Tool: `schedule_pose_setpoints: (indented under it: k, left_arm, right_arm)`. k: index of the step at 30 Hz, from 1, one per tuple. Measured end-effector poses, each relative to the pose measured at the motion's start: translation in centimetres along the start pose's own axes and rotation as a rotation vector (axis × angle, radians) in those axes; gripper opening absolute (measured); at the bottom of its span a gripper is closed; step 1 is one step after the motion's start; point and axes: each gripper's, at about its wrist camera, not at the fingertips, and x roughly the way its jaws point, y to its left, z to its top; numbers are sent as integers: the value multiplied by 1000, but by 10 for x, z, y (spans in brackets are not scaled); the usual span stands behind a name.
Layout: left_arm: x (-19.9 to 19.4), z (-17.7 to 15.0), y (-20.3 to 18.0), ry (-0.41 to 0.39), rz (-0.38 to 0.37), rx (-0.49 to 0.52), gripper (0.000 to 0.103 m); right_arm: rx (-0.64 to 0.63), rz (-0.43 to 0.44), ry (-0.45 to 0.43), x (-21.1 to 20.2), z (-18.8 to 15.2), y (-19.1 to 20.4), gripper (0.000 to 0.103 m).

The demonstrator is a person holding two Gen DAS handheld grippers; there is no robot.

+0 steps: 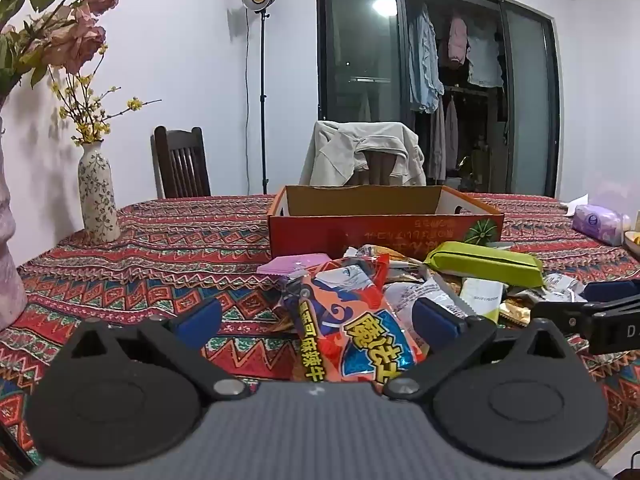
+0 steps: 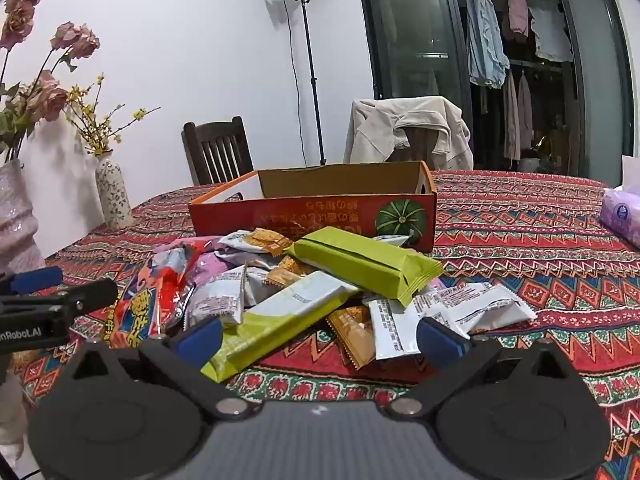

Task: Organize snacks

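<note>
A heap of snack packets lies on the patterned tablecloth in front of an open red cardboard box. My left gripper stands open low over the table. An orange and blue snack bag lies between its blue pads, untouched. My right gripper is open too. A lime and white packet and a small orange sachet lie between its fingers. A green bar pack tops the heap. Each gripper shows at the edge of the other's view.
A floral vase stands at the table's left, a larger pale vase nearer. A purple tissue pack sits at the right. Two chairs, one draped with a jacket, stand behind the table.
</note>
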Motion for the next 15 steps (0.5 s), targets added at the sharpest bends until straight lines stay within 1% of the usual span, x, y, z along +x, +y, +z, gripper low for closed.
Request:
schedule_pose_setpoints:
  k: [2,3,5,6,11,15]
  left_arm:
    - [0,0,-3,-3,6,4,103]
    - [5,3,-7,24,3,5,103]
    - [4,1,1,9,-9,-33,103]
    - [5,0,6,9,-16,-52,103]
    - [3,1,9,16,-23,-57,103]
    - [3,1,8,19,-30,-56,103]
  right_arm:
    - [9,-1,3,1,1,-1,103]
    - [24,-11,10,1,4,-5,103]
    - [30,-12,9,3,6,-8,103]
    - [9,-14,-8,-3,4,-4,103]
    - [8,-10,-7,-5,4,-8,103]
    - [-2,-11,-4,-2,4,-4,103]
